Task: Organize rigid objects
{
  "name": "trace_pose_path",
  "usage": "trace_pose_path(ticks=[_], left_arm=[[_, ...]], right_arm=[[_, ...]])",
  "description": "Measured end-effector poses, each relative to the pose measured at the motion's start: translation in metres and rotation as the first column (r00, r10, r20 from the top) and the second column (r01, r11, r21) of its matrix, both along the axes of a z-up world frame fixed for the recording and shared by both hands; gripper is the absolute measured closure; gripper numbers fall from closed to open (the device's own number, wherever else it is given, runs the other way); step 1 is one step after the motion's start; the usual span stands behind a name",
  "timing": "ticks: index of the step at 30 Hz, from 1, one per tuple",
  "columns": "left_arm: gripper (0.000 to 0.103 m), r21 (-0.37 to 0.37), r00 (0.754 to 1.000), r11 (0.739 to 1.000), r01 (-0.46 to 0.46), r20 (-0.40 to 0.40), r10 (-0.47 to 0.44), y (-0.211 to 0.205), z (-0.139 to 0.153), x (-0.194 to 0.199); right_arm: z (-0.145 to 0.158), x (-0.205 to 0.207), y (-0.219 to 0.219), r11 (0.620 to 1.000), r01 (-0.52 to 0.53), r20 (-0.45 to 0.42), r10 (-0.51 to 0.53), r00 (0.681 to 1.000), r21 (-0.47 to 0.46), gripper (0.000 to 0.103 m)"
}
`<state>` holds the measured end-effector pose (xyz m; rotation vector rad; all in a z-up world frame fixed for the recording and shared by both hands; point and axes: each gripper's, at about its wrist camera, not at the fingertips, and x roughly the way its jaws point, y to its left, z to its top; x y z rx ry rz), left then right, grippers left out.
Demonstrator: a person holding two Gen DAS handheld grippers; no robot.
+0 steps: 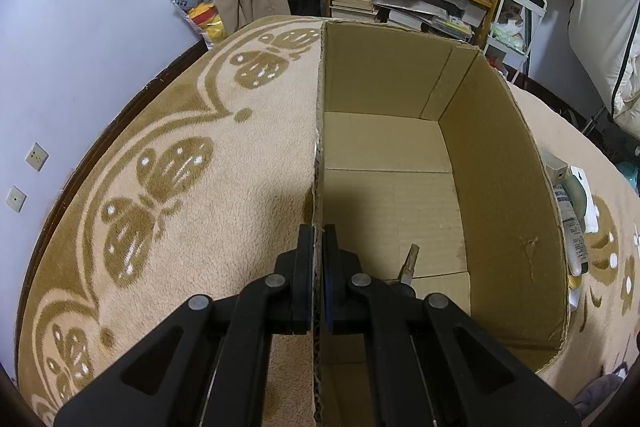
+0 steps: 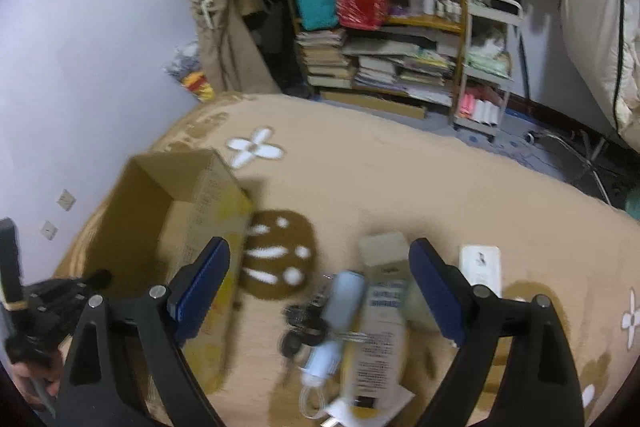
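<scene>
Cardboard box (image 1: pixel 400 147) on the tan blanket (image 1: pixel 200 167), open at the top, its near wall pinched tight by the left gripper (image 1: pixel 319 239) at 6 o'clock; small things (image 2: pixel 360 315) in a pile under the wide-open, empty right gripper (image 2: pixel 320 267), box at 9 o'clock.

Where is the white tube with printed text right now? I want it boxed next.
In the right wrist view, the white tube with printed text lies on the tan blanket, right of the cardboard box.
</scene>
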<state>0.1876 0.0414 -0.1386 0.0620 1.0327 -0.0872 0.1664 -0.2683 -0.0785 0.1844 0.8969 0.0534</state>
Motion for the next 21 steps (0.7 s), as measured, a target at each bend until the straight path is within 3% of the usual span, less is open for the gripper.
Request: trace_pose_path(ticks=[9, 13, 21], left_arm=[[0.099, -0.002, 1.0, 1.0, -0.002, 0.0, 0.002, 0.001, 0.0, 0.0], [0.099, -0.002, 1.0, 1.0, -0.002, 0.001, 0.002, 0.001, 0.0, -0.001], [0.099, -0.007, 1.0, 1.0, -0.003, 0.0, 0.003, 0.002, -0.001, -0.001]], right_arm=[[-0.038, -0.01, 0.002, 0.999, -0.037, -0.054, 0.039, 0.998, 0.035, 0.007], [-0.053, -0.01, 0.01, 0.997, -0.074, -0.096, 0.077, 0.992, 0.037, 0.026], [-0.072, -0.005, 0.021, 0.993, -0.116, -0.133, 0.118, 0.984, 0.024, 0.026]])
